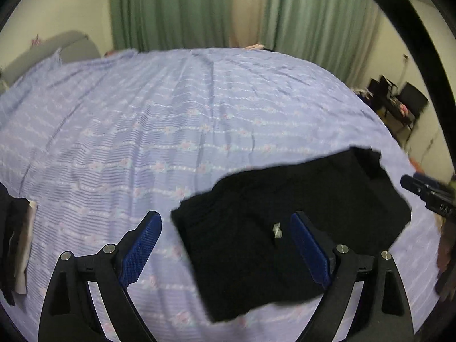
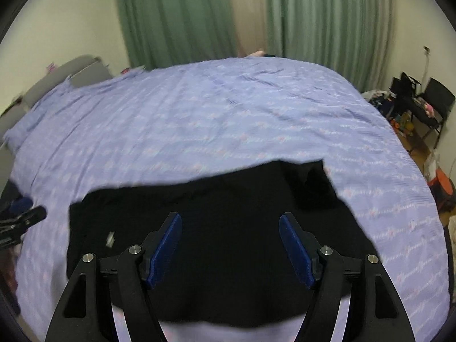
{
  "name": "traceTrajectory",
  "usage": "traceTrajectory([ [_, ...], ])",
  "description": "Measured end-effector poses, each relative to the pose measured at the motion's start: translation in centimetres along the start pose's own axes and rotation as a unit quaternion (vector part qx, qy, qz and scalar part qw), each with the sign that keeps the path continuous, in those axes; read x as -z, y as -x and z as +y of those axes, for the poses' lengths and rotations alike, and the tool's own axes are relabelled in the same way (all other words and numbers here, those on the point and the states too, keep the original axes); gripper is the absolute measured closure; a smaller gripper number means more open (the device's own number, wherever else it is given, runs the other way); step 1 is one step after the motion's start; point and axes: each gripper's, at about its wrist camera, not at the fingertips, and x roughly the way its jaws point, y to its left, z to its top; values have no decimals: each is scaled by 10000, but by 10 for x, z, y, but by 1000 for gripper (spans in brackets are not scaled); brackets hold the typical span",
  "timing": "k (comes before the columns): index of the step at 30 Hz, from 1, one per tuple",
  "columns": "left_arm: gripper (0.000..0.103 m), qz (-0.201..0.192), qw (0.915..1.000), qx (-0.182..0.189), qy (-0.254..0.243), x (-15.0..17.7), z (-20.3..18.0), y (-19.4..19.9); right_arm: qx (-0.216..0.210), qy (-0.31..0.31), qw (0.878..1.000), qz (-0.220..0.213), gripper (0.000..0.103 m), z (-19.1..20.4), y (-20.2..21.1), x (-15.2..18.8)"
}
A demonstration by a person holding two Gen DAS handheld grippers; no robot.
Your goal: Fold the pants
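Black pants (image 1: 285, 228) lie folded into a flat rectangle on the blue patterned bedsheet (image 1: 142, 114), with a small white tag (image 1: 277, 230) showing on top. My left gripper (image 1: 226, 225) is open and empty, hovering above the pants' left edge. In the right wrist view the pants (image 2: 228, 199) fill the lower middle and the tag (image 2: 109, 238) shows near their left side. My right gripper (image 2: 230, 228) is open and empty above the pants' middle. The right gripper's tip (image 1: 427, 196) shows at the left view's right edge; the left gripper's tip (image 2: 22, 222) shows at the right view's left edge.
Green curtains (image 1: 185, 8) hang behind the bed. A grey headboard (image 1: 62, 48) is at the far left. Black chairs with clutter (image 2: 421, 105) stand at the right by the wall. Dark and white clothes (image 1: 17, 245) lie at the bed's left edge.
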Motion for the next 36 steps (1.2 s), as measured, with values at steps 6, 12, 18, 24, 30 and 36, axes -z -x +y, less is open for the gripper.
traceTrajectory([
  [6, 27, 258, 9966, 483, 623, 26, 38, -27, -399, -4, 9978, 520, 32, 39, -5, 43],
  [12, 31, 256, 9897, 910, 1079, 2, 75, -72, -714, -33, 9949, 714, 32, 79, -32, 45],
  [18, 35, 573, 9856, 1254, 976, -11, 76, -111, -892, -13, 9942, 606, 32, 103, -45, 37],
  [24, 64, 857, 9852, 1195, 884, -2, 68, -129, -874, -131, 9939, 662, 32, 104, -54, 38],
  [30, 83, 765, 9886, 749, 1055, 5, 72, -107, -861, -348, 9934, 669, 32, 97, -48, 39],
  [36, 65, 1109, 9909, 277, 715, -1, 67, -121, -732, -236, 9958, 490, 32, 95, -39, 35],
])
